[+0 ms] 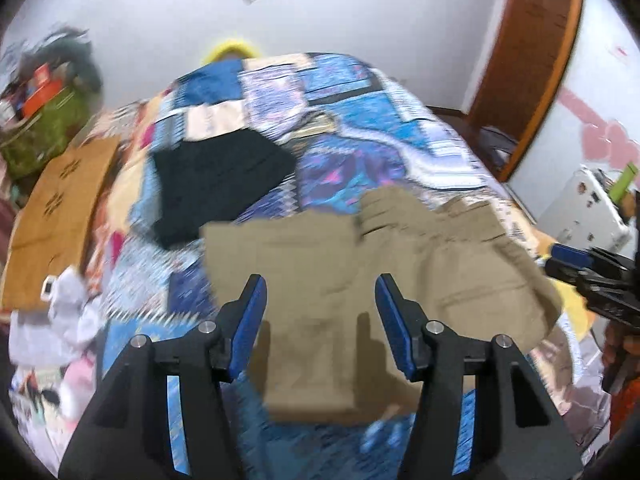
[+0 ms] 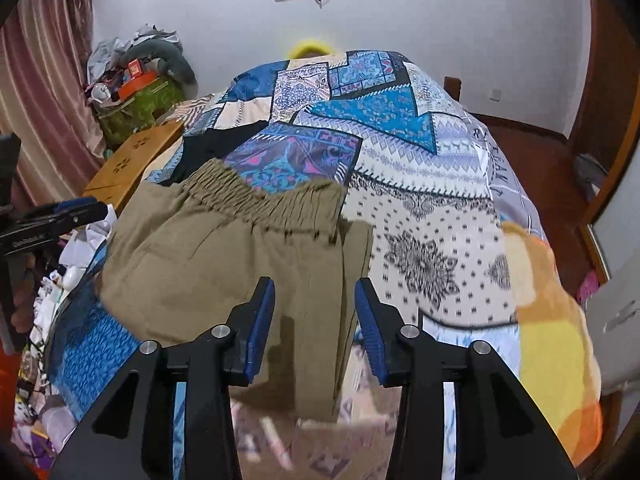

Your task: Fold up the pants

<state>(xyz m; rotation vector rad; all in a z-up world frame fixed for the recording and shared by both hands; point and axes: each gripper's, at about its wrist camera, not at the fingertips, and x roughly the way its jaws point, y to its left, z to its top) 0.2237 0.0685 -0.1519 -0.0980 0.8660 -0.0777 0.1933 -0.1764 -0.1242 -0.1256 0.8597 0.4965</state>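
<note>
From my seat I see one pair of khaki pants (image 2: 224, 256) lying on the patchwork bedspread (image 2: 400, 128), filling the lower middle of both views, its gathered elastic waistband (image 2: 256, 194) toward the middle of the right wrist frame and a leg end hanging toward the bottom edge. I judge the cloth light, soft and limp, not slippery: it will sag and crease wherever it is unsupported, so I would pinch it at the waistband or at a leg hem, where the layers are thickest. My left gripper (image 1: 320, 300) has its jaws apart over the pants with nothing between them, and my right gripper (image 2: 315, 300) likewise stands spread above the leg, gripping nothing. By count: one khaki pair, two grippers, one dark folded garment (image 1: 216, 184) left of centre in the left wrist frame, and one wooden board (image 1: 60, 208) at its left edge.
</note>
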